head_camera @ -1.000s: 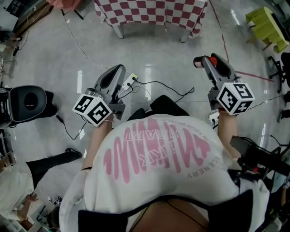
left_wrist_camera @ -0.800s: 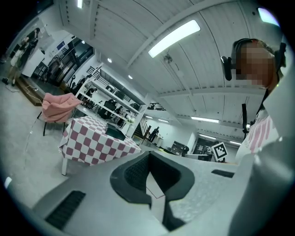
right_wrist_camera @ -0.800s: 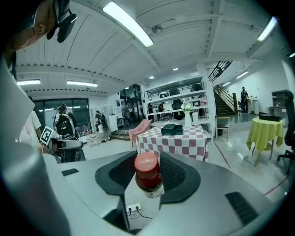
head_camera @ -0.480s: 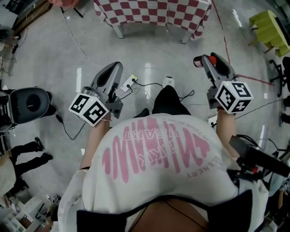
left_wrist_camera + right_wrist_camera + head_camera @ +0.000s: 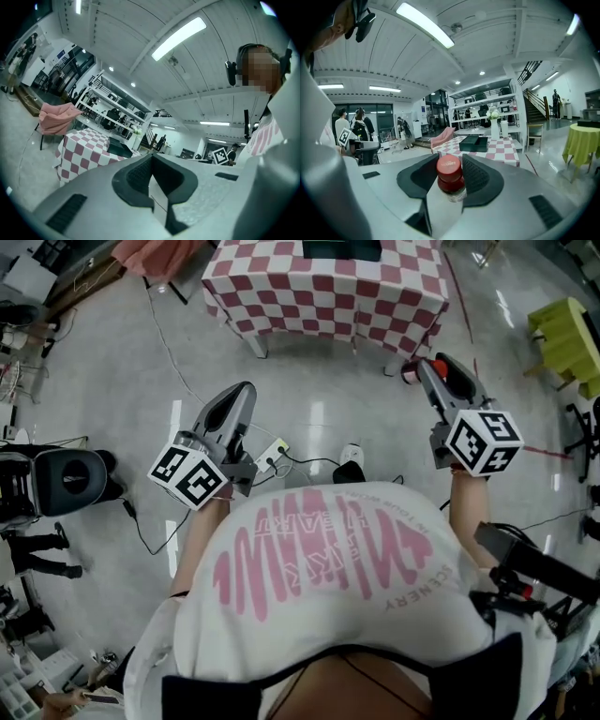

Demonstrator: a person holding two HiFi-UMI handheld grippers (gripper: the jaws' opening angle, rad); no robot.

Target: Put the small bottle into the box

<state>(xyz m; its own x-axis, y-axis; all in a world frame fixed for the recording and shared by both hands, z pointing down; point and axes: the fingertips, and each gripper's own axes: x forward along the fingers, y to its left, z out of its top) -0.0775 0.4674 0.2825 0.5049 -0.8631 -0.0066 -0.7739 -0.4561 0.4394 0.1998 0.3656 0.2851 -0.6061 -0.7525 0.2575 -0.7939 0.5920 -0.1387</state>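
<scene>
The pickup is done, but nothing has reached the box yet. The right gripper [image 5: 450, 165] has its jaws partly closed on the small bottle [image 5: 451, 182], the dark pads pressing its neck from both sides just under the red cap, which points out ahead between the tips. The left gripper [image 5: 152, 161] carries nothing, its pads meeting with no gap between them, and it is held out level beside the other. Well ahead of the right gripper's tips, and a little to their right, stands the table [image 5: 506, 151] with its checked cloth. On it lies the dark, open-topped box [image 5: 474, 143], with a white vase [image 5: 494, 129] just past it. What remains, as I judge it, is to carry the bottle across the floor, bring it over the box, lower it in and let go.
</scene>
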